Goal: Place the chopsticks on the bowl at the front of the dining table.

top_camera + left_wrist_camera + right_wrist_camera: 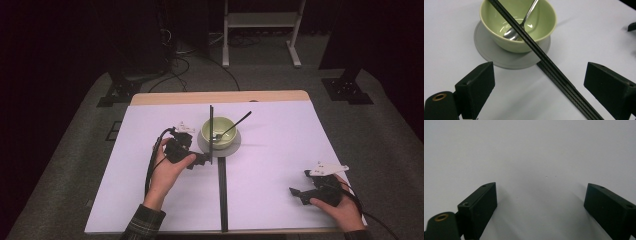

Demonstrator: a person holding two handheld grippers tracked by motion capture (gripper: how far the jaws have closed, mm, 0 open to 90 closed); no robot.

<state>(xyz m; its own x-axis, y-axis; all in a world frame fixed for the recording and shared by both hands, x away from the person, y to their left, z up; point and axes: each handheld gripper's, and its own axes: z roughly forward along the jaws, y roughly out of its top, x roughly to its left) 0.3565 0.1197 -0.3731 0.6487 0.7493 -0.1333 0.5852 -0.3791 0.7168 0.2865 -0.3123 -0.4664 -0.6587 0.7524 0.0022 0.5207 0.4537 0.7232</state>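
In the high view the left gripper (202,160) sits at about 7 o'clock from the green bowl (218,132), just beside it, its jaws pointing toward the black bar (222,195) that runs down the middle of the white table (270,165). The bowl stands on a grey round mat (235,147) and holds a spoon (235,126) whose handle leans out toward 2 o'clock. The left gripper view adds what the high view cannot: the jaws stand wide apart with nothing between the pads, the bar crosses the gap slantwise from 11 to 5 o'clock, and the spoon's head rests in the bottom of the bowl (516,22). The right gripper (298,192) lies well apart, near the table's 4 o'clock corner. The right gripper view shows its jaws spread wide over bare white surface.
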